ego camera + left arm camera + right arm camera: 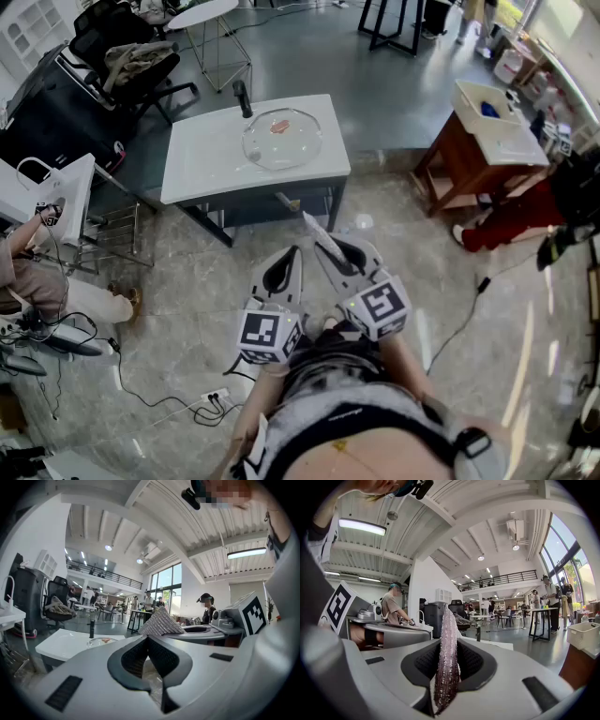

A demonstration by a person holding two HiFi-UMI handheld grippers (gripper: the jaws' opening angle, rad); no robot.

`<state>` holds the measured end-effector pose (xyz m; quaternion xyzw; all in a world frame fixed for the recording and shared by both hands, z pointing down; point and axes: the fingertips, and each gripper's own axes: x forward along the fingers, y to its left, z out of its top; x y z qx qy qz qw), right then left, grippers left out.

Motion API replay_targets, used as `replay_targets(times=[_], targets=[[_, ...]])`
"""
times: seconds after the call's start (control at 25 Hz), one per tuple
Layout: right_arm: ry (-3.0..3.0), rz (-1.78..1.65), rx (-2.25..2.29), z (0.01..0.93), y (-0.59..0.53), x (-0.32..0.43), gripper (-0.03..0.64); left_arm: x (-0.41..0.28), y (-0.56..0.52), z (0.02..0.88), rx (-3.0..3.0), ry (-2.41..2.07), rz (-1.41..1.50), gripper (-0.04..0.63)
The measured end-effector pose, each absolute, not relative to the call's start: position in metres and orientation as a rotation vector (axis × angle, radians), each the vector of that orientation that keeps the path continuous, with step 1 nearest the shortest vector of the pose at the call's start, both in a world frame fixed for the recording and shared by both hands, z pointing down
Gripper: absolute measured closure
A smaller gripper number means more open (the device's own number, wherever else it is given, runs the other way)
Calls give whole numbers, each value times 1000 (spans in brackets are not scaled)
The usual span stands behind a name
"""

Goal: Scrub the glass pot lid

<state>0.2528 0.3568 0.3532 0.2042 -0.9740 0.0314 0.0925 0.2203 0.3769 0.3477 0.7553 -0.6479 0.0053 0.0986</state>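
Glass pot lid [281, 139] lay flat on white table [202, 155], toward its far right part, reddish smear [279, 126] on glass. Black upright post [243, 97] stood just left of lid at table's far edge. Both grippers were held near person's body, well apart from table, side by side. Right gripper [446, 645] was clamped on silvery scrub cloth [446, 620], cloth sticking out past jaw tips. Left gripper [148, 638] had jaws pressed together, nothing between them.
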Motion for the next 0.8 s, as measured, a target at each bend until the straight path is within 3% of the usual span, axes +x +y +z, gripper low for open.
replay_targets(times=[0.8], targets=[[-2914, 113, 527, 363, 323, 239, 535, 199, 349, 365, 2152, -1951, -61, 603]])
